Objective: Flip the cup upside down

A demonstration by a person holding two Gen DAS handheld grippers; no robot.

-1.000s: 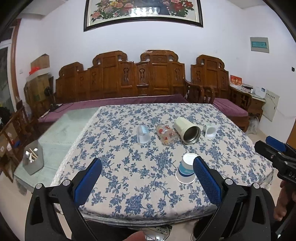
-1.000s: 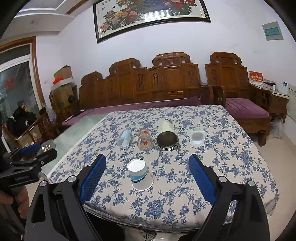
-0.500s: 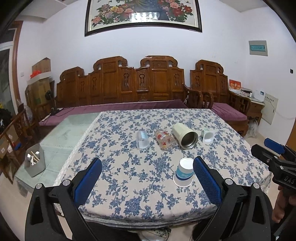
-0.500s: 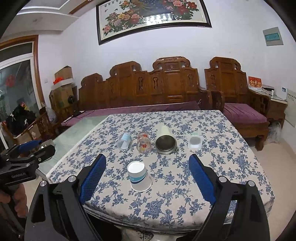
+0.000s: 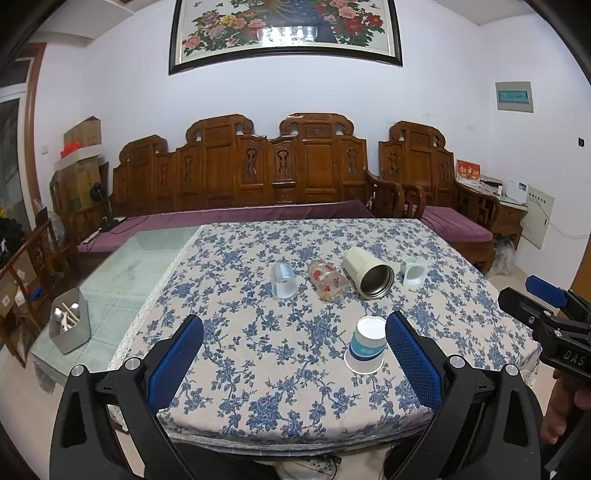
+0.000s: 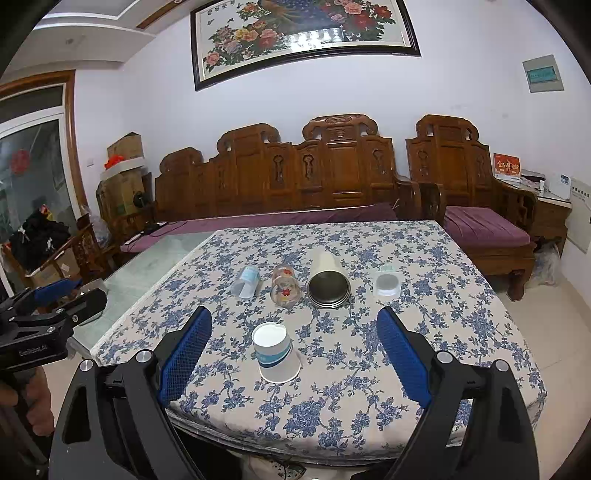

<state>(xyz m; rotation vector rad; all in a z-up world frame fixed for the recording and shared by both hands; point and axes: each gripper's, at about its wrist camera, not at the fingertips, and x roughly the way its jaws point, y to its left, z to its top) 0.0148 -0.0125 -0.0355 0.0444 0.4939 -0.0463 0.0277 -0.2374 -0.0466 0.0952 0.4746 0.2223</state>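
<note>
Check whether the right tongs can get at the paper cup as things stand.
Probably yes: the right tongs are open, the paper cup stands apart from the other cups on the tablecloth, and nothing lies between.

We look from two wrist cameras held just off the near edge of the table [image 5: 258, 406], both facing the carved wooden sofa [image 5: 258, 173] and the flower painting [image 5: 284, 33] at frame top. The left view stands further left; the right gripper [image 5: 532, 306] enters at its right edge. The right view shows the left gripper [image 6: 55, 299] at its left edge. Both share the tabletop and the paper cup [image 5: 365, 350] at lower centre.
</note>
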